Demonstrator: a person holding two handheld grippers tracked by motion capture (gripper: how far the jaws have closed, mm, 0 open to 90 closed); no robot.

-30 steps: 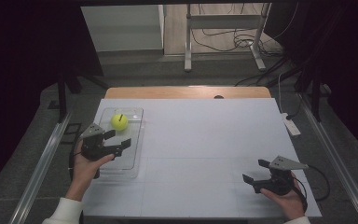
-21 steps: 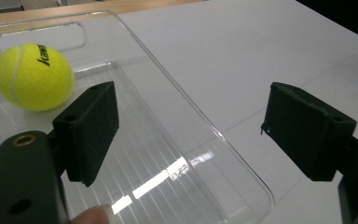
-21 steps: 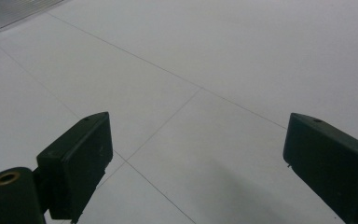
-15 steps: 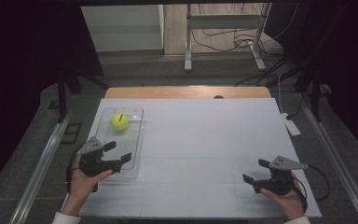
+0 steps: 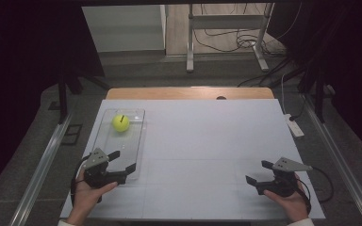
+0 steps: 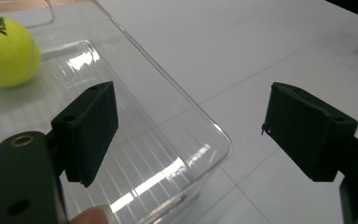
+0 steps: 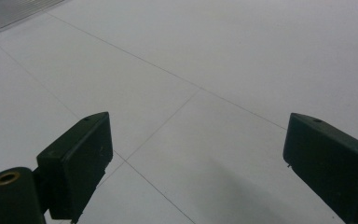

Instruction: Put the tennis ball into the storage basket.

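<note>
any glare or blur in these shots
Left gripper view: bright glare streaks on the clear tray; the ball is sharp enough to show lettering, while the fingertip at the bottom edge is soft. Right gripper view: evenly dim, with a soft shadow on the table. High view: the table is lit and its surroundings are dark.

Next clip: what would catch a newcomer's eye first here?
The yellow tennis ball stands out, lying at the far end of a clear tray on the white table's left side. The left tongs hover open over the tray's near corner; the right tongs rest open, far right.
</note>
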